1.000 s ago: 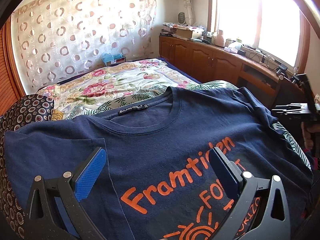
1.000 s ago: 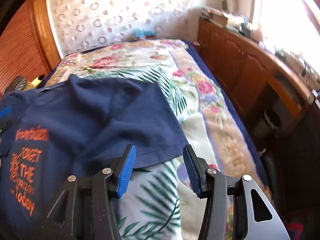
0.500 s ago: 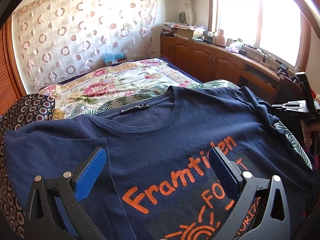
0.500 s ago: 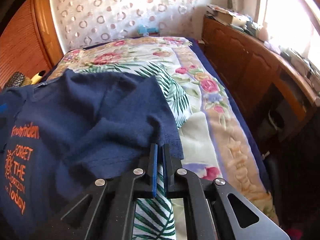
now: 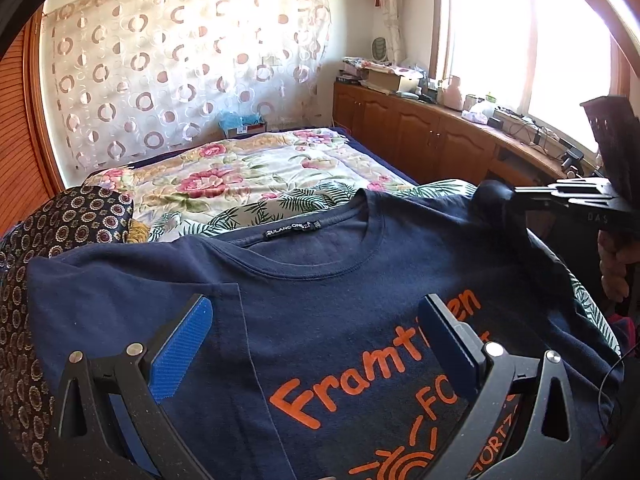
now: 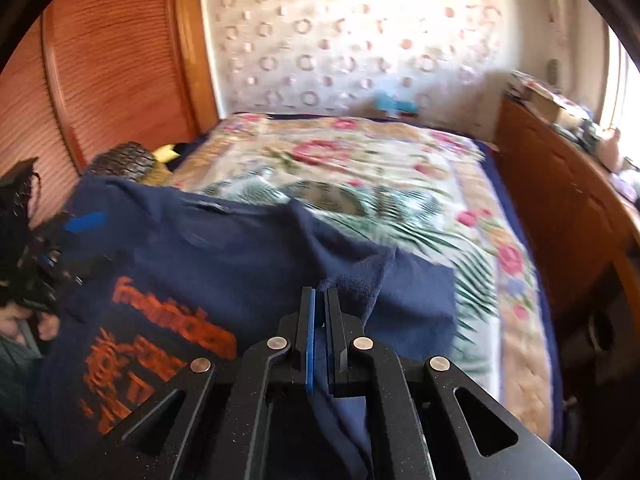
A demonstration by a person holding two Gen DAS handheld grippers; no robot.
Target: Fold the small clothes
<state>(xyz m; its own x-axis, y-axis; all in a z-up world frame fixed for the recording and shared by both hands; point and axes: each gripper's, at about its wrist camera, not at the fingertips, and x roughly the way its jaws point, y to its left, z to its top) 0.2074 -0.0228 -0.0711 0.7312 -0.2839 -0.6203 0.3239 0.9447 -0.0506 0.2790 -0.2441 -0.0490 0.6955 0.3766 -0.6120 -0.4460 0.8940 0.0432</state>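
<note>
- Shirt [image 5: 320, 300]: navy tee, print up, spread on the floral bed [image 5: 248, 168].
- Right gripper [image 6: 319, 300]: my fingers clamped on the sleeve [image 6: 404, 296] hem.
- Left gripper [image 5: 316, 344]: fingers apart above the chest, holding nothing.
- Risk: thin hem may slip from my pinch, or the unpinned body may drag and wrinkle the fold.

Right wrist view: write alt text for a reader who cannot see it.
The right gripper is shut on a sleeve edge of a navy T-shirt with orange print, lifting it off a floral bedspread. At the far left, the left gripper hovers open over the shirt; the view is motion-blurred.
</note>
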